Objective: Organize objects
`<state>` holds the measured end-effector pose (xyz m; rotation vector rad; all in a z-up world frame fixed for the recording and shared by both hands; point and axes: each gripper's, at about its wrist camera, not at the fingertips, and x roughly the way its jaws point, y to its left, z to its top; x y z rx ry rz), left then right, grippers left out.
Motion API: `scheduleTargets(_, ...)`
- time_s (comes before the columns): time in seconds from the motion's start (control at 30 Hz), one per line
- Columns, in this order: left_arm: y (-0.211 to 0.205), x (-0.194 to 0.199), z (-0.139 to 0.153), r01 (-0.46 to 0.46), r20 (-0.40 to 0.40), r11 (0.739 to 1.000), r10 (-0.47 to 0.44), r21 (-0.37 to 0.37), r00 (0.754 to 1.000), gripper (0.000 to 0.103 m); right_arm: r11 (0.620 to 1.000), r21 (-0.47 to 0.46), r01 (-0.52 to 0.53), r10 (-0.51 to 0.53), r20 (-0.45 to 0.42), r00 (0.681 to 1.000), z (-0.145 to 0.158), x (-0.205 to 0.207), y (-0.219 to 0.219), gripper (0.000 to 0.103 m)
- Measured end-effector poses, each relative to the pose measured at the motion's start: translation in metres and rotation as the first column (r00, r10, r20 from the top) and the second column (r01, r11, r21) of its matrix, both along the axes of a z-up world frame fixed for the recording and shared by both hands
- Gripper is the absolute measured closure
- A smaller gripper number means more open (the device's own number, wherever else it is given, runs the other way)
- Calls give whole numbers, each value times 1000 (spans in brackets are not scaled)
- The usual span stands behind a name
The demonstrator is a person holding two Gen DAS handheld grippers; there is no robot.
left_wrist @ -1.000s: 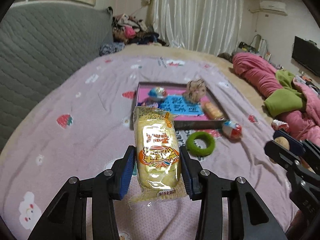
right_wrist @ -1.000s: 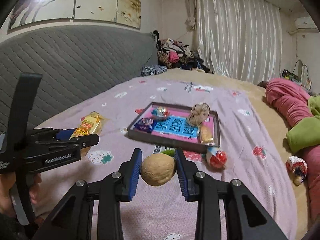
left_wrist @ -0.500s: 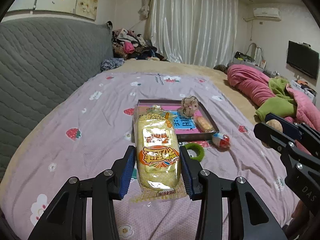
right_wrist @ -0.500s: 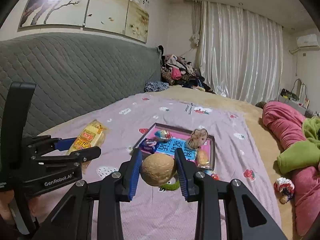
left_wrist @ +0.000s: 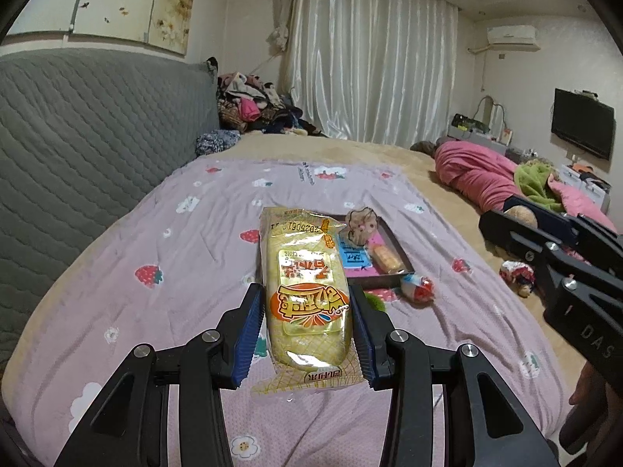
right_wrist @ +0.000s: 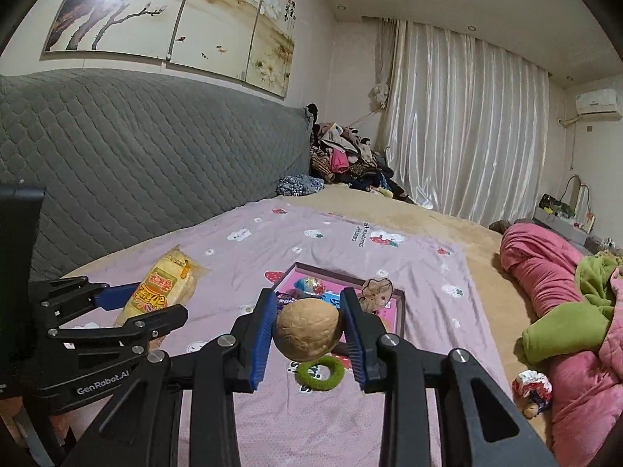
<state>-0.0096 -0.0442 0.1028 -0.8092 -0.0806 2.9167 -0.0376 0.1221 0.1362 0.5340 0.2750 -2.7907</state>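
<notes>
My left gripper (left_wrist: 305, 334) is shut on a yellow wrapped cake packet (left_wrist: 305, 295), held above the bed; the packet also shows in the right wrist view (right_wrist: 161, 288). My right gripper (right_wrist: 307, 336) is shut on a tan walnut (right_wrist: 309, 334), held above the bed near a green ring (right_wrist: 321, 373). A dark tray with a pink and blue lining (left_wrist: 393, 276) lies ahead on the purple bedsheet and holds several small snacks. A red and white egg-shaped toy (left_wrist: 418, 290) lies beside the tray's near corner.
A grey quilted headboard (right_wrist: 136, 179) runs along the left. A pink and green duvet (right_wrist: 564, 311) is heaped at the right. A small doll (right_wrist: 531, 391) lies by the duvet. Clothes (right_wrist: 346, 159) are piled at the far end.
Both grippers have risen and drawn back from the tray, each holding its object. The tray and ring look smaller and lower in view.
</notes>
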Motion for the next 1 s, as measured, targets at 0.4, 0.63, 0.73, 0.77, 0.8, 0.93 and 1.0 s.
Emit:
scheduleTargets(0.4, -1, 5, 10, -11, -18, 1000, 11, -11, 1000, 58, 1000, 13, 4, -4, -12, 1000, 7, 3, 1, 68)
scheduleTargets(0.63, -4, 5, 19, -17, -30, 1000, 17, -8, 999, 58, 1000, 6, 9, -9, -14, 1000, 16, -1, 1, 68)
scheduleTargets(0.73, -1, 1, 26, -18, -46, 999, 17, -28, 999, 58, 1000, 3, 13, -13, -26, 1000, 20, -3, 3, 68)
scheduleTargets(0.77, -1, -1, 28, -19, -47, 999, 18, -32, 999, 58, 1000, 0, 14, -14, -31, 999, 21, -3, 4, 68)
scheduleTargets(0.8, 0, -3, 29, -16, -47, 999, 14, -31, 999, 58, 1000, -4, 16, -16, -38, 999, 22, -3, 5, 68)
scheduleTargets(0.93, 3, -10, 34, -11, -55, 999, 10, -33, 998, 58, 1000, -12, 20, -21, -46, 999, 27, -9, 9, 68)
scheduleTargets(1.0, 4, -15, 35, -11, -54, 999, 9, -31, 998, 58, 1000, -17, 20, -20, -48, 999, 28, -12, 10, 68)
